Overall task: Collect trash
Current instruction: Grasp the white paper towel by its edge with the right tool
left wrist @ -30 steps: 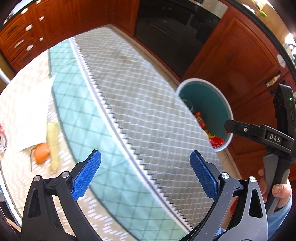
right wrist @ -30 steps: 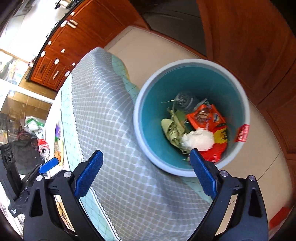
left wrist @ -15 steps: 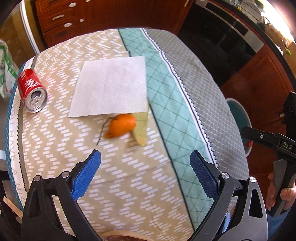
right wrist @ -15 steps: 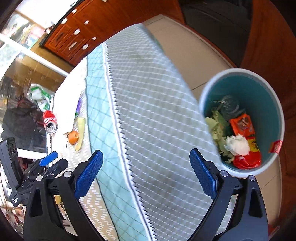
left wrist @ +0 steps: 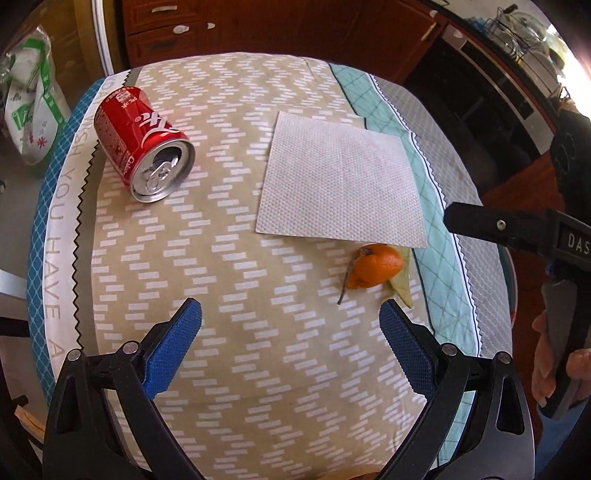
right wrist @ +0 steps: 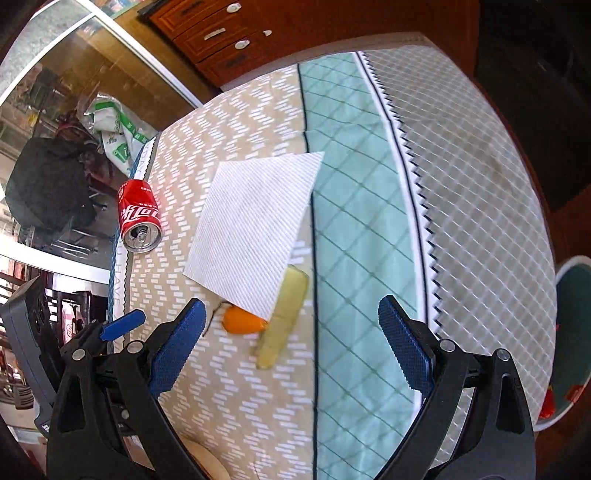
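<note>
Left tongs (left wrist: 290, 341) and right tongs (right wrist: 291, 345) — both spread wide, blue pads apart, nothing between them — hang above the cloth-covered worktop (left wrist: 258, 369). The cloth shows a beige zigzag field, a teal diamond band and a grey lattice border.

Trash on the worktop: a red soda can (left wrist: 142, 142) lies on its side at the far left of the beige field, its opened top turned toward the left tongs; in the right wrist view the same can (right wrist: 138, 216) sits near the cloth's lettered edge. A flat white paper towel (left wrist: 341, 179) lies well apart from the can, one corner reaching onto the teal band. Just at the towel's near edge rests an orange peel (left wrist: 376, 271) with a thin dark stem beside it, and touching the peel a pale yellow-green strip (right wrist: 284, 319), whose far end is tucked under the towel. The peel lies ahead of the left tongs, toward their right pad.

Off the worktop, at the right edge of the right wrist view, part of a teal bin (right wrist: 570, 332) with a white rim stands on the floor, red wrappers showing inside. The right tongs (left wrist: 517, 230) appear in the left wrist view, held in a hand (left wrist: 554, 365). Wooden cabinets (left wrist: 258, 26) stand behind.
</note>
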A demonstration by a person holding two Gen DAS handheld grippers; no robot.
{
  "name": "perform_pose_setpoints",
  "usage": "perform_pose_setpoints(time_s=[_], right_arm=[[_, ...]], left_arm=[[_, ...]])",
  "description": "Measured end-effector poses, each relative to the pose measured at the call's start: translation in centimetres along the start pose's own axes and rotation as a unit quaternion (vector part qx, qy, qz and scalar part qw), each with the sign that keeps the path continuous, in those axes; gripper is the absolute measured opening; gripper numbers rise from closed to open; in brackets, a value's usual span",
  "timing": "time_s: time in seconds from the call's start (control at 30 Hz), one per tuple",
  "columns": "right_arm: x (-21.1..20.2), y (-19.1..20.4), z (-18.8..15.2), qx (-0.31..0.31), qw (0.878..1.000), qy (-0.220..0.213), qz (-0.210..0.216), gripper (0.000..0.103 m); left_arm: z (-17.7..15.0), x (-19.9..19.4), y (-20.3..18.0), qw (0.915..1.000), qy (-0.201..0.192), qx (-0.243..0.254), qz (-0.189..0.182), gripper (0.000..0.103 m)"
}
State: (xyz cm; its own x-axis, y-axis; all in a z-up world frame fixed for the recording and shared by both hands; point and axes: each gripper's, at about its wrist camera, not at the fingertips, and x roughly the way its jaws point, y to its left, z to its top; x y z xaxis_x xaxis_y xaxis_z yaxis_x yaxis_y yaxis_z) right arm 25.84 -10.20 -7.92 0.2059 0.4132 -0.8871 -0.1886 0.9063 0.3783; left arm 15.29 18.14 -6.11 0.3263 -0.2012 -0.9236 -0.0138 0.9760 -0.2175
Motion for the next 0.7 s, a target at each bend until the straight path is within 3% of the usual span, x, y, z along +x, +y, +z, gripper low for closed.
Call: perform_pose_setpoints(time_s=[0.23,0.3,0.37,0.4,0.47,0.57,0.7], right_arm=[[3.2,2.6,2.2,-0.024,1.000,-0.003,-0.011,0.090],[3.8,3.1,2.6,-0.032,0.999,-0.006,-0.020,0.086],[4.4,3.5,3.0,-0.037,0.999,-0.006,-0.026,0.075],[4.6,3.6,3.2,-0.041,0.999,-0.006,-0.030,0.062],[5.0,3.7,3.3,-0.048,0.998,-0.006,-0.042,0.018],[4.7,3.4,3.0,-0.048,0.998,-0.012,-0.035,0.010],[2.1,2.9,2.5,-0.053,0.997,-0.042,-0.024,0.008]], left_arm=[[0.1,0.1,1.7,0.9999,0.006,-0.005,-0.011,0.097],[0.2,0.3,1.9,0.9998,0.008,-0.006,-0.015,0.097],[0.4,0.9,1.9,0.9998,0.010,-0.008,-0.018,0.097],[0.4,1.0,1.9,0.9997,0.011,-0.009,-0.020,0.097],[0.8,1.5,1.9,0.9996,0.012,-0.011,-0.022,0.097],[1.4,2.3,1.5,0.9995,0.014,-0.009,-0.025,0.097],[1.5,2.9,0.6,0.9996,0.019,0.002,-0.022,0.097]])
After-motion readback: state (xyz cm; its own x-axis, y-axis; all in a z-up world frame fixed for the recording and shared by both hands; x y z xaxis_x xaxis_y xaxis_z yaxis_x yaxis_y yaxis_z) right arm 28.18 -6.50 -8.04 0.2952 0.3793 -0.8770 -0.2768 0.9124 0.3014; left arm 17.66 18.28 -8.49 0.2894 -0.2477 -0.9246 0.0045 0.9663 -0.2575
